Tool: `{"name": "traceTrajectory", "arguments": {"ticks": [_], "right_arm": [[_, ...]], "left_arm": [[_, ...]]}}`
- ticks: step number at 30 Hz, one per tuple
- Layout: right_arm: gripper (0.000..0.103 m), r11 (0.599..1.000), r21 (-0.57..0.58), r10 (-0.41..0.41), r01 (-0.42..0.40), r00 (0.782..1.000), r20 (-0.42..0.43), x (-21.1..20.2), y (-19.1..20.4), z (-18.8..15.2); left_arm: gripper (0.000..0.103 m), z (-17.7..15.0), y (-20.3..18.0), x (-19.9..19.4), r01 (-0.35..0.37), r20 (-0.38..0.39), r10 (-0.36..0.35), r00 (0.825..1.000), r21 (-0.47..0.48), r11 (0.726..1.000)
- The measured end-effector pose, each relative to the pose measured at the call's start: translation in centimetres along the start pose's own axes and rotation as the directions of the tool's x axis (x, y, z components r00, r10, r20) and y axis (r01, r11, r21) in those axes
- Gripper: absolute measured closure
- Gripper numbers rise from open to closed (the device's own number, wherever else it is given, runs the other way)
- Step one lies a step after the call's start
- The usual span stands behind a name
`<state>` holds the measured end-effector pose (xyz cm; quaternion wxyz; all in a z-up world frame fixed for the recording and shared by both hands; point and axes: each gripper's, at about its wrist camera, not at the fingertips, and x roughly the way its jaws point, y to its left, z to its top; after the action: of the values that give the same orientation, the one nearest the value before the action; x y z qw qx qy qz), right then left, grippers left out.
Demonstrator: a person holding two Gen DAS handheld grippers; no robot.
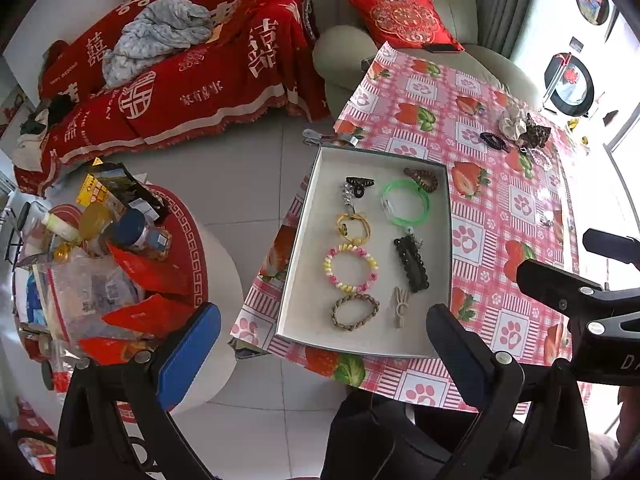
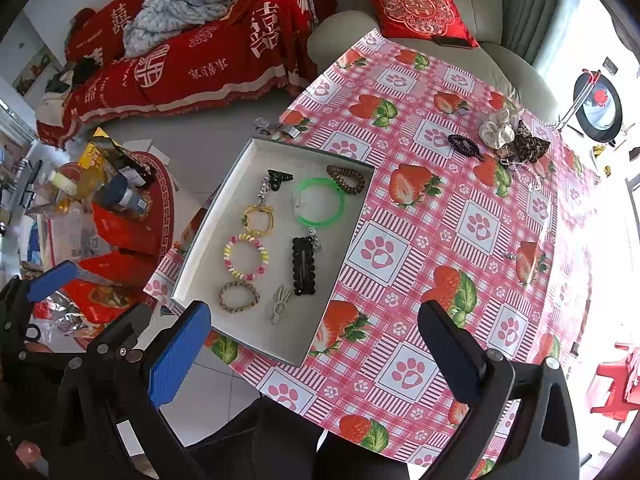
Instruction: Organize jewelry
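Note:
A white shallow box lies on the table's left side. It holds a green bangle, a pink-yellow bead bracelet, a braided bracelet, a black hair clip, a yellow hair tie and other small pieces. More pieces lie at the table's far right: a white scrunchie, a leopard scrunchie and a black coil tie. My left gripper is open and empty above the box's near edge. My right gripper is open and empty above the table's near part.
The table has a pink strawberry and paw-print cloth. A round side table piled with bottles and red packets stands to the left. A red-covered sofa and a beige armchair stand behind.

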<state>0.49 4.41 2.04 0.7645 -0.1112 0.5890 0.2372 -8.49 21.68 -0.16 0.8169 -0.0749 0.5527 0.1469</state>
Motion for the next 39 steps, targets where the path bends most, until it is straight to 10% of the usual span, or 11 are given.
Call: {"name": "traceTrajectory", "arguments": {"ticks": [39], "right_arm": [[0.000, 1.000, -0.002, 0.008, -0.008, 1.000, 0.002, -0.44, 0.17, 0.50]], "left_arm": [[0.000, 0.31, -0.30, -0.06, -0.009, 0.003, 0.009, 1.000, 0.007, 1.000]]}}
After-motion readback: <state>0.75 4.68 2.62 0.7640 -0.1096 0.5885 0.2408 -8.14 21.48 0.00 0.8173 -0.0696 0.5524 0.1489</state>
